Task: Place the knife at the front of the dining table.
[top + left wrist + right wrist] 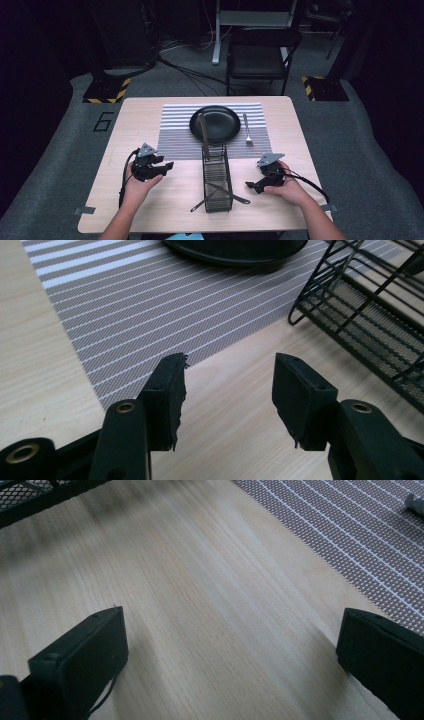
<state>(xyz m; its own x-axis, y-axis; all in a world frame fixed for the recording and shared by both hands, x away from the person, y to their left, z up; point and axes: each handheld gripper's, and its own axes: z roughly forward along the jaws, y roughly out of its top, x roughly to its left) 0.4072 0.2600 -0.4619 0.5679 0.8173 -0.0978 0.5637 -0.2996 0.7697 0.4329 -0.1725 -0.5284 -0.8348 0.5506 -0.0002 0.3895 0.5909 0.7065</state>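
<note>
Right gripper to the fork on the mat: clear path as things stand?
Probably yes. The right gripper is open and empty, and the fork lies flat on the striped mat beyond it, with bare table between. The wire basket sits off to its side.

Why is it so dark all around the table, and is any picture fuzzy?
High view: light falls on the pale wooden table, while the room behind stays dim. Left gripper view: the black round plate shows soft glare. Right gripper view: the wood grain looks slightly blurred.
</note>
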